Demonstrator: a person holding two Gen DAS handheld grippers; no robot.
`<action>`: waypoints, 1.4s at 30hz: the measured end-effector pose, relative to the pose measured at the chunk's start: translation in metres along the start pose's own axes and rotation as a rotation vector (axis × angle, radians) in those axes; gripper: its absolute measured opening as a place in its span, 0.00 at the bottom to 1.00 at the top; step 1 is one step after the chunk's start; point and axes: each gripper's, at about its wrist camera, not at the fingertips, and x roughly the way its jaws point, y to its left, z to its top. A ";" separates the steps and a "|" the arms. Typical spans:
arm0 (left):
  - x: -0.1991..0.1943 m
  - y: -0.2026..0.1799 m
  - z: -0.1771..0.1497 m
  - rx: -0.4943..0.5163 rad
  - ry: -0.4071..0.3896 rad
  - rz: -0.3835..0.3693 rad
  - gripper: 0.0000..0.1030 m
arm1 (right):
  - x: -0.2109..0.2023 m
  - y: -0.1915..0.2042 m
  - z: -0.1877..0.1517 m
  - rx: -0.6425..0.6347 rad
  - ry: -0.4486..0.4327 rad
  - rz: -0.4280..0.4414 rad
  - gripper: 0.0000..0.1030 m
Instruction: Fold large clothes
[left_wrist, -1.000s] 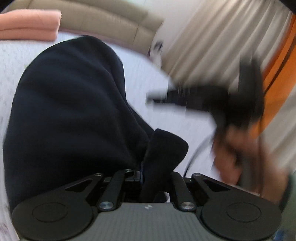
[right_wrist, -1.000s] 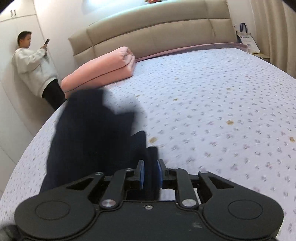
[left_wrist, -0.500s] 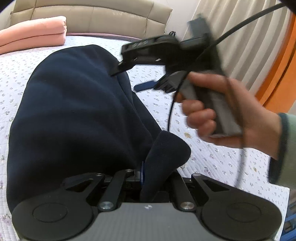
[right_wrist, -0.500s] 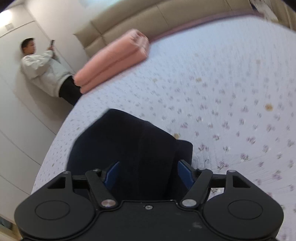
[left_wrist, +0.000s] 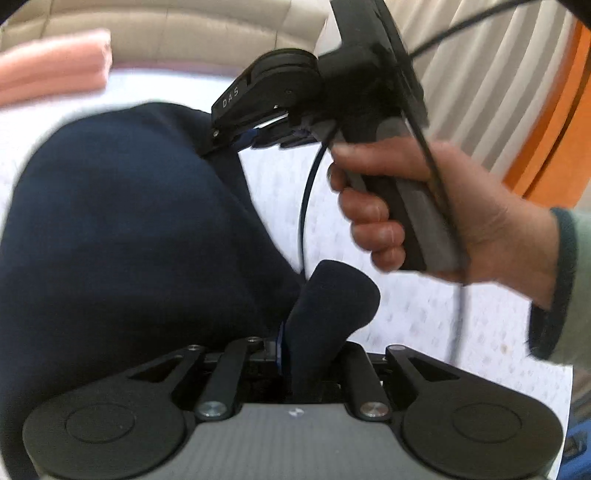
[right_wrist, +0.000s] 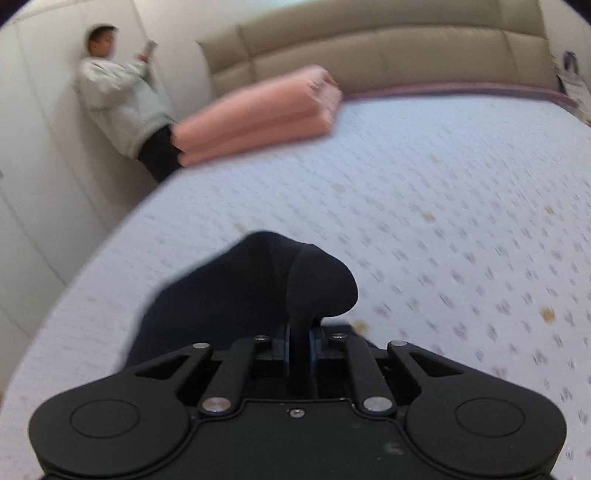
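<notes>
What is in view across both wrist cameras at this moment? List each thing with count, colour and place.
dark garment: one, navy, on the bed, pinched by both grippers
bed sheet: one, pale with small print, covering the bed
folded blanket: one, pink, near the headboard
headboard: one, beige, padded
curtain: pale, right side
bystander: one, against the wall
left gripper: opening slightly, cloth between pads
right gripper: closing on cloth
right hand: grasping its handle
</notes>
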 end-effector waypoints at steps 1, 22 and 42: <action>0.007 0.002 -0.009 -0.002 0.029 0.006 0.13 | 0.012 -0.006 -0.009 0.013 0.030 -0.027 0.12; -0.077 0.053 0.016 -0.033 -0.108 0.118 0.18 | -0.098 0.067 -0.114 -0.198 0.042 -0.049 0.19; -0.098 0.050 -0.027 -0.032 -0.067 0.234 0.18 | -0.071 0.061 -0.027 -0.354 -0.145 0.112 0.14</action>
